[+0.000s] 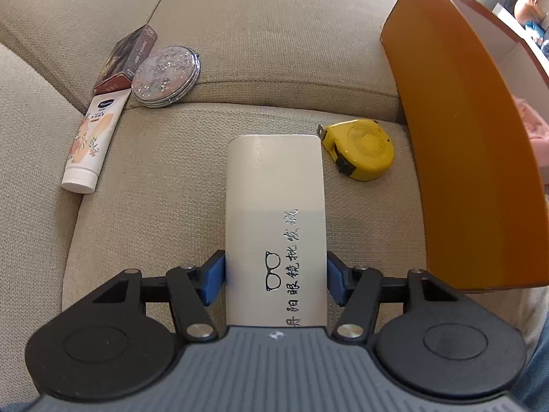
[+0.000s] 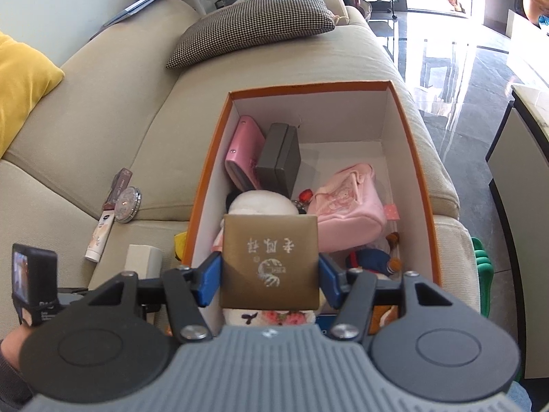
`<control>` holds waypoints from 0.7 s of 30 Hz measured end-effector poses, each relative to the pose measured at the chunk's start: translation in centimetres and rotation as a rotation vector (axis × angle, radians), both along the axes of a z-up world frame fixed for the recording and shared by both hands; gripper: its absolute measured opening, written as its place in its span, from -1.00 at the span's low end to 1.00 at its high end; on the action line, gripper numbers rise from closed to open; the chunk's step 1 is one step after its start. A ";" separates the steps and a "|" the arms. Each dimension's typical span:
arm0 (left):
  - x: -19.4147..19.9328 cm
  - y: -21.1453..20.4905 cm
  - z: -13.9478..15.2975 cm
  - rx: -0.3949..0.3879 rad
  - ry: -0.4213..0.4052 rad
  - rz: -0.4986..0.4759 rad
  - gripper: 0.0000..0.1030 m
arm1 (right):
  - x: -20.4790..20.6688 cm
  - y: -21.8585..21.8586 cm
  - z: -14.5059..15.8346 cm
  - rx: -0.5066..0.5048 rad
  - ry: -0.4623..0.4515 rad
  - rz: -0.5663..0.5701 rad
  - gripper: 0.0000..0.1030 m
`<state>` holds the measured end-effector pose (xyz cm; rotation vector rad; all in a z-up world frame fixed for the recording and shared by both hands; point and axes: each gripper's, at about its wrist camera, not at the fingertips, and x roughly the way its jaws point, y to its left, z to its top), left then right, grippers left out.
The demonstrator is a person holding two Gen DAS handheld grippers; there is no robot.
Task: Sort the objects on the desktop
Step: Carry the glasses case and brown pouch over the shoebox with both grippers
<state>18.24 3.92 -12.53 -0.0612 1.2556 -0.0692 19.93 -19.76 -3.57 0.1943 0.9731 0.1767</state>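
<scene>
— What are you seeing, biggest first?

— I'm looking at the beige sofa [image 2: 144, 144] carrying everything; the orange box [image 2: 425, 185] is sitting at its right end, half filled.

— And your grippers?

— My left gripper [image 1: 276, 276] is clamping its jaws on the white glasses case [image 1: 274, 206] over the seat cushion, beside the box's left wall. My right gripper [image 2: 269, 279] is gripping the gold box [image 2: 269, 261] above the orange box's near end.

— Anything loose?

— The lotion tube [image 1: 91, 140], compact mirror [image 1: 166, 75] and yellow tape measure [image 1: 360, 149] are lying along the seat's back edge.
</scene>
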 end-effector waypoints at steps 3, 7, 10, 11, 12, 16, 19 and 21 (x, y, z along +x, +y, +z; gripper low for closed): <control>0.3 0.5 0.9 -0.056 -0.009 0.021 0.34 | 0.1 -0.2 -0.1 0.001 0.002 -0.005 0.17; 0.4 0.5 3.0 -0.097 -0.050 0.019 0.34 | 0.1 -0.2 -0.3 0.005 0.001 -0.005 0.17; 0.6 0.6 4.9 -0.132 -0.085 0.022 0.34 | 0.2 -0.3 -0.3 0.006 0.000 -0.006 0.17; 0.6 0.5 5.5 -0.138 -0.097 0.022 0.34 | 0.2 -0.3 -0.3 0.007 -0.002 -0.006 0.17; 0.7 0.5 6.3 -0.147 -0.113 0.020 0.34 | 0.2 -0.4 -0.3 0.008 -0.004 -0.006 0.17; 1.3 -0.1 9.2 -0.167 -0.179 -0.016 0.34 | 0.5 -0.7 -0.1 0.001 -0.014 -0.004 0.17; 2.0 -1.3 11.4 -0.171 -0.225 -0.066 0.34 | 0.9 -0.9 0.2 -0.005 -0.023 -0.002 0.17; 2.6 -2.4 12.7 -0.166 -0.252 -0.104 0.34 | 1.1 -1.3 0.4 -0.002 -0.027 -0.005 0.17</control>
